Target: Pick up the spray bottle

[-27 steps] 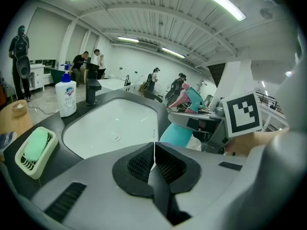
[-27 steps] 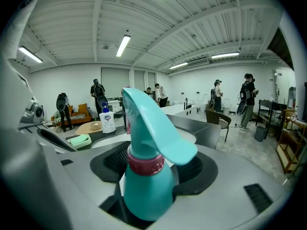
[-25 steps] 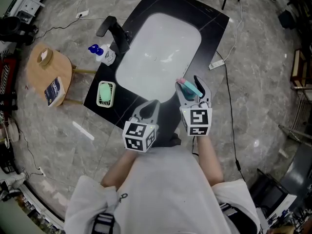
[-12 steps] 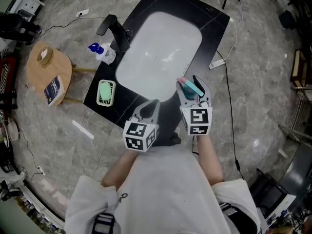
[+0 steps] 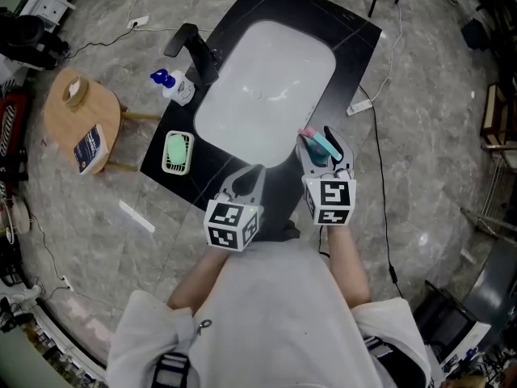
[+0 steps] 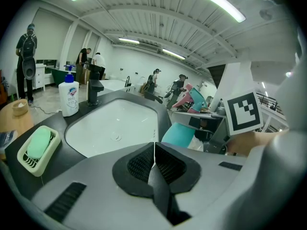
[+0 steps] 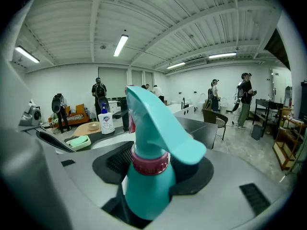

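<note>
A teal spray bottle (image 7: 146, 186) with a dark red collar and a teal trigger head stands upright between the jaws of my right gripper (image 7: 148, 162). The black pads lie against its body. From the head view the spray bottle (image 5: 317, 146) sits in the right gripper (image 5: 321, 153) over the black counter's near right edge. My left gripper (image 5: 246, 180) is beside it on the left with nothing in it. In the left gripper view the left gripper (image 6: 154, 159) has its pads meeting in a thin line. The bottle (image 6: 178, 134) shows beyond it to the right.
A white sink basin (image 5: 266, 79) fills the black counter (image 5: 347, 31). A black faucet (image 5: 194, 51), a hand soap bottle (image 5: 174, 87) and a green soap in a dish (image 5: 176, 153) are along its left side. A wooden stool (image 5: 60, 124) stands at the left. A cable and power strip (image 5: 359, 103) lie on the floor.
The right gripper's jaws have drawn in a little around the spray bottle. Neither hand has moved from its place.
</note>
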{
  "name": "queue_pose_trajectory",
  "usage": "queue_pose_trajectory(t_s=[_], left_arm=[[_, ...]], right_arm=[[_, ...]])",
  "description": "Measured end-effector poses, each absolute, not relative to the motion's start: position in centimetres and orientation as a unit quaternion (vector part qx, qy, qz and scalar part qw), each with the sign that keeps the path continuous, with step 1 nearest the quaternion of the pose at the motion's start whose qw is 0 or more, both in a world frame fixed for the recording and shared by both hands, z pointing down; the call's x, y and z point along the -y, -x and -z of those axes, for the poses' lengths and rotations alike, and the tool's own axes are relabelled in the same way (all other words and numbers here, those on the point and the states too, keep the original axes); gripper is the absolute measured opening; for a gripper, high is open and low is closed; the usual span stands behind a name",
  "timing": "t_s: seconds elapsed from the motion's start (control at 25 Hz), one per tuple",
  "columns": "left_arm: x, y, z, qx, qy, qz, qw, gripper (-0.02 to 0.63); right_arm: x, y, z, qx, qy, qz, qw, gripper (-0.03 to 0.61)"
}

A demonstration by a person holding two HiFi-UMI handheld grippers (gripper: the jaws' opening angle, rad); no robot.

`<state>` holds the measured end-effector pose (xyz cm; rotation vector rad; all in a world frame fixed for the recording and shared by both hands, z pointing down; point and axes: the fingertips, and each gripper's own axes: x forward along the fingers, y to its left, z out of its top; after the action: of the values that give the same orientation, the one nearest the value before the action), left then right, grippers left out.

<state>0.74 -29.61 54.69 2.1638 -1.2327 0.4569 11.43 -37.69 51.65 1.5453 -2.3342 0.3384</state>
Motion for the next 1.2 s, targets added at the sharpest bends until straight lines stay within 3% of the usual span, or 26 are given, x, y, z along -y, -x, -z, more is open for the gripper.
queue_pose_trajectory(t_s=[1.2], left_arm=[[24.1, -3.9, -46.5, 0.444, -0.863, -0.078, 0.228, 0.028]], right_arm=[[26.1, -11.8, -42.7, 0.820, -0.558, -0.052, 0.117, 0.255]])
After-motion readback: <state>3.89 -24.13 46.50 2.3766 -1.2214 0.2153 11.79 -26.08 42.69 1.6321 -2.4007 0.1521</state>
